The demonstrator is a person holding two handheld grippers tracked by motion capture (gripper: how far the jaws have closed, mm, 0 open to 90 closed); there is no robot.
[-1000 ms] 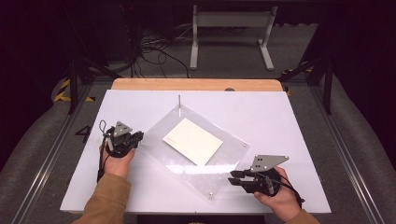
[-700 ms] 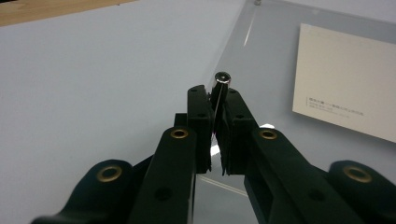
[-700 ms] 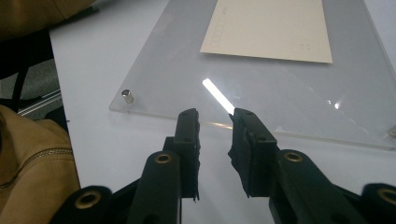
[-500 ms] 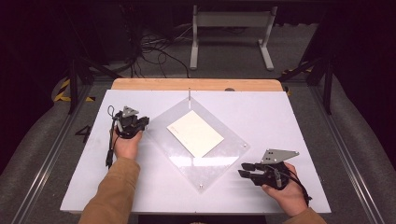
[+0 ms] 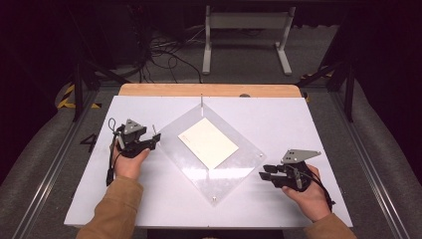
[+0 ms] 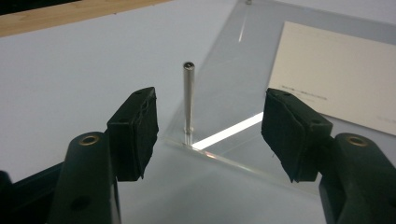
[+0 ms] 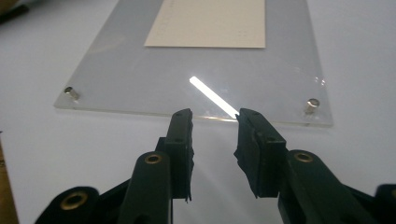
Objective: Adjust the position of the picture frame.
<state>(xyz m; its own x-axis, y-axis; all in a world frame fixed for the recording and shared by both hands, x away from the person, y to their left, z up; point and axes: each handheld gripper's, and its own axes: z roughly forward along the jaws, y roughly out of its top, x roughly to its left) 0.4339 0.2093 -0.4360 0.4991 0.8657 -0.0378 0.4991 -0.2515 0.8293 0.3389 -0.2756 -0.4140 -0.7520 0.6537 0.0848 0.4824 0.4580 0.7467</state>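
**Fingers apart at two corners of the clear panel**

Left fingers (image 6: 135, 126) have just been opening and now stand wide apart, with the upright metal post (image 6: 187, 100) between them but untouched. That post rises from the near corner of the clear acrylic panel (image 5: 234, 164), which lies flat on the white counter (image 5: 298, 119), turned like a diamond, with a cream card (image 5: 208, 142) on its middle. Right fingers (image 7: 180, 140) have been opening slightly, empty, just short of the panel's edge between two short studs (image 7: 312, 104)
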